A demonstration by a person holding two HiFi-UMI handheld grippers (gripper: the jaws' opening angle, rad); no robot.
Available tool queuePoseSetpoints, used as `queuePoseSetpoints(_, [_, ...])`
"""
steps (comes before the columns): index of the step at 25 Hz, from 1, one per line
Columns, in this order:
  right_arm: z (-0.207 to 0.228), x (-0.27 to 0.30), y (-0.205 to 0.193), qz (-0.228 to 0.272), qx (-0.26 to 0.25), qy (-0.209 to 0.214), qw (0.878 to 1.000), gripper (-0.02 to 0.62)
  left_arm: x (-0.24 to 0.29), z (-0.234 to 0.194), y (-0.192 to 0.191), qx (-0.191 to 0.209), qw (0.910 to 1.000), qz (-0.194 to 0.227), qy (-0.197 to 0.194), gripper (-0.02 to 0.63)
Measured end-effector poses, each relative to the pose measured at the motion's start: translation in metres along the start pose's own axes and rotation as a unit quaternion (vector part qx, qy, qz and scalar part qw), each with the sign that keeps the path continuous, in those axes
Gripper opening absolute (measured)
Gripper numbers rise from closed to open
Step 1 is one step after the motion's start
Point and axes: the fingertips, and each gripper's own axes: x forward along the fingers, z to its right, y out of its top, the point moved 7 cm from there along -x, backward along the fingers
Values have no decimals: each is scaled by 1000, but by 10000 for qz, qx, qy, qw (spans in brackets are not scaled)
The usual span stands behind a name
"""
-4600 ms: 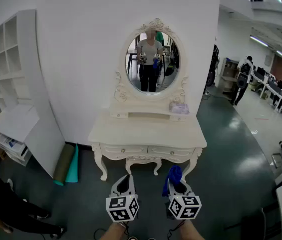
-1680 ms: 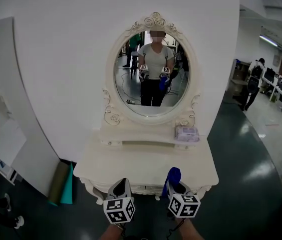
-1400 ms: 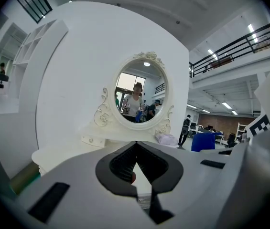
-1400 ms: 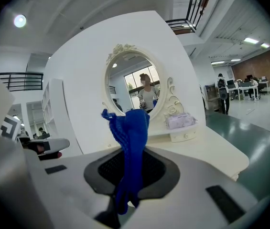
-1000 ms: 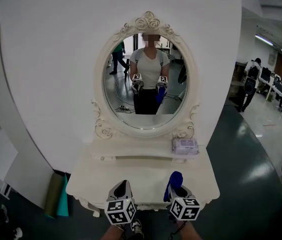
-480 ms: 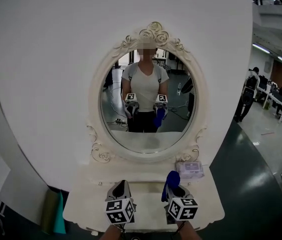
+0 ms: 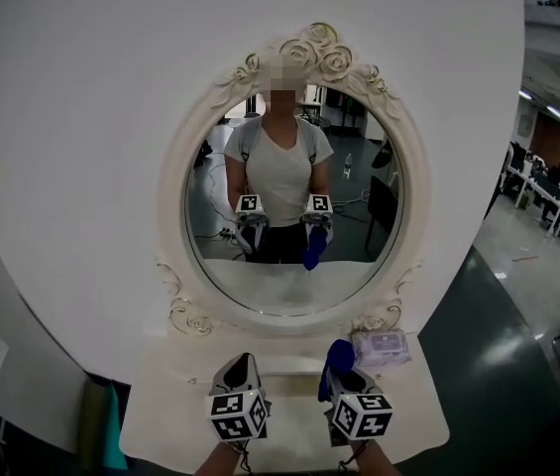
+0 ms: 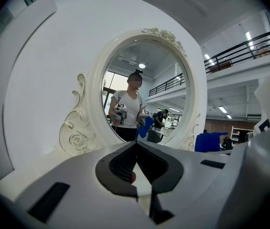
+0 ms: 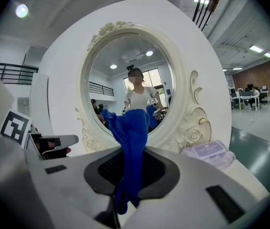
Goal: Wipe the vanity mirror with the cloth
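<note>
So the big change over the last few seconds is just the approach. A bit ago the whole vanity was in the head view, legs and all, well away from the person, and now the vanity mirror (image 7: 289, 196) fills most of that view and both grippers hang over the near edge of the tabletop (image 7: 166, 419). The right hand-held gripper (image 7: 347, 373) is clamped on the blue cloth (image 9: 131, 138), which sticks up out of the closed jaws in a bunched, floppy wad pointing toward the glass, but it's not touching the glass yet. The left hand-held gripper (image 8: 135, 146) has its jaw tips pressed together with nothing in them, so it looks like it's just along for the ride. There's a pack of wipes (image 7: 382, 343) sitting at the back right of the tabletop, just below the mirror's ornate frame (image 7: 175, 216), off to the side of where the cloth would go. My read: the walking-up part is basically done and no wiping has started. Next thing is lifting the right one up and forward until the cloth actually meets the glass.
</note>
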Motion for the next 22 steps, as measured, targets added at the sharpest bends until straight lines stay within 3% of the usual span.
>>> queuePoseSetpoints(10, [-13,40,38,125,-444,531,9975,66,23,-4,25,-17,10000,16,81,4])
queuePoseSetpoints(14, [-29,56,70,102,-832,951,9919,66,33,0,53,297,9995,45,-45,3])
queuePoseSetpoints(22, [-101,57,213,595,-2609,1847,9457,66,33,3,175,994,9925,626,-339,4])
